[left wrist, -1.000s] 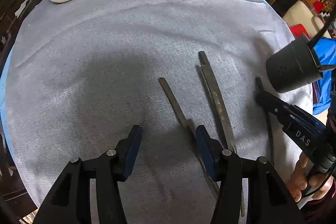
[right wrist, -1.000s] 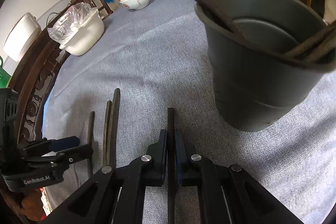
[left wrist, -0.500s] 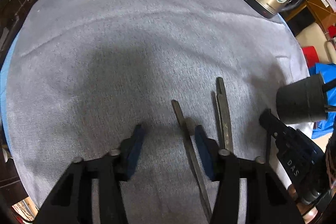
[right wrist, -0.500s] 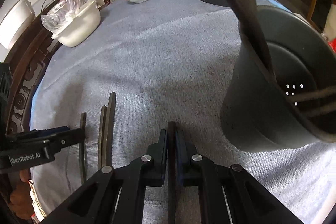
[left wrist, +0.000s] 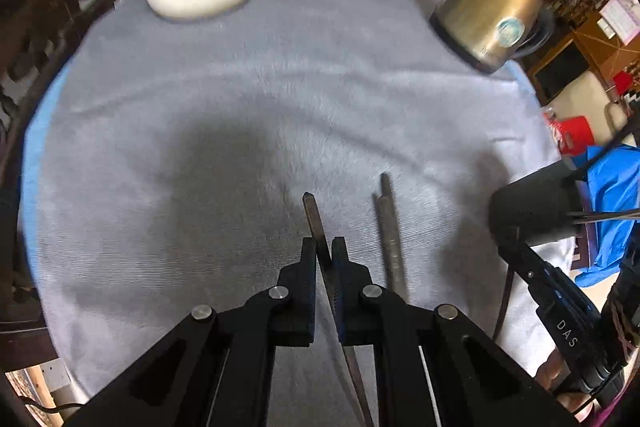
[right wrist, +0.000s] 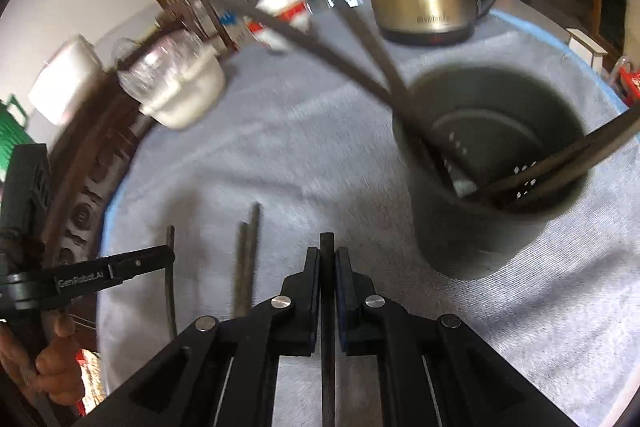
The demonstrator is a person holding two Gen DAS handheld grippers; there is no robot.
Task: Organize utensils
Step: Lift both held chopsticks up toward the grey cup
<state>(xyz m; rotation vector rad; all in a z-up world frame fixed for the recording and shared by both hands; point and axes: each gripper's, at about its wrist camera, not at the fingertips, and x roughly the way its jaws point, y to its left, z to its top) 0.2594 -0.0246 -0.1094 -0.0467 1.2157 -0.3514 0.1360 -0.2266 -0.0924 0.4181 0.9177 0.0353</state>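
Left gripper [left wrist: 323, 247] pinches one dark chopstick [left wrist: 313, 213] w/ its tip poking out past the pads; right gripper [right wrist: 327, 257] is clamped on another chopstick [right wrist: 327, 241], near the grey holder [right wrist: 472, 243] on the right. Two more chopsticks [left wrist: 390, 227] lie together on the tabletop [left wrist: 200, 107]. Prob. light, stiff, thin and a bit slick, so they may pivot; grip mid-shaft, not at the tip.

I hold one dark, flat chopstick [left wrist: 316, 223] pinched in my left gripper [left wrist: 323, 247] and another chopstick [right wrist: 327, 267] clamped in my right gripper [right wrist: 327, 257], each tip poking past the pads. Two more chopsticks [left wrist: 390, 235] lie side by side, touching, on the grey cloth. The dark round holder [right wrist: 472, 227] stands upright with several sticks leaning on its rim.
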